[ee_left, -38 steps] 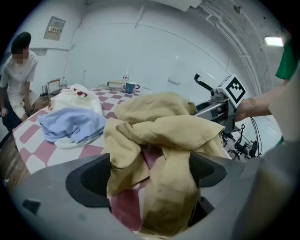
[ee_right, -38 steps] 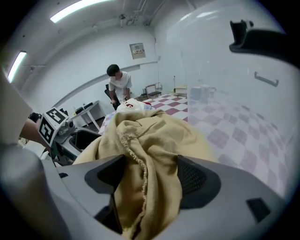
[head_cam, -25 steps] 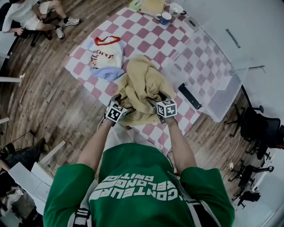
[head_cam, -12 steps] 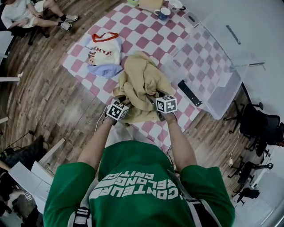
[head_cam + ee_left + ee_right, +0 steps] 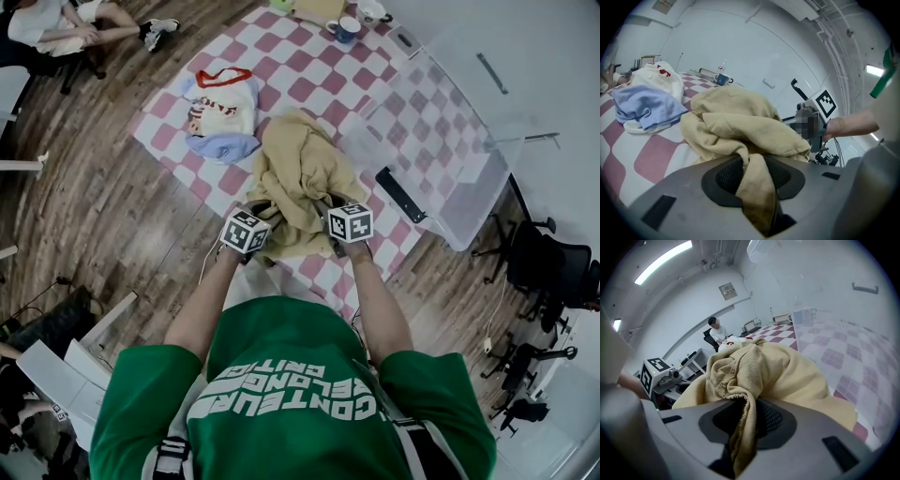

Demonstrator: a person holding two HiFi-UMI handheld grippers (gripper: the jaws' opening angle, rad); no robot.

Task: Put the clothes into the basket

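A tan garment (image 5: 298, 178) lies bunched on the pink-and-white checked cloth (image 5: 300, 75) near its front edge. My left gripper (image 5: 257, 217) grips its left edge; a fold of tan cloth (image 5: 757, 187) is pinched between the closing jaws. My right gripper (image 5: 330, 223) grips the right edge, its jaws closing on a fold of the tan garment (image 5: 740, 432). A clear plastic basket (image 5: 441, 141) stands to the right of the garment. A white and light blue pile of clothes (image 5: 223, 117) lies further left on the cloth.
Two mugs (image 5: 361, 21) and a yellowish item (image 5: 319, 11) sit at the cloth's far end. A seated person (image 5: 66, 23) is at the upper left. Office chairs (image 5: 548, 272) stand to the right, over wooden floor (image 5: 103, 216).
Both grippers have closed on the near edges of the tan garment. The garment's front has bunched up slightly between them.
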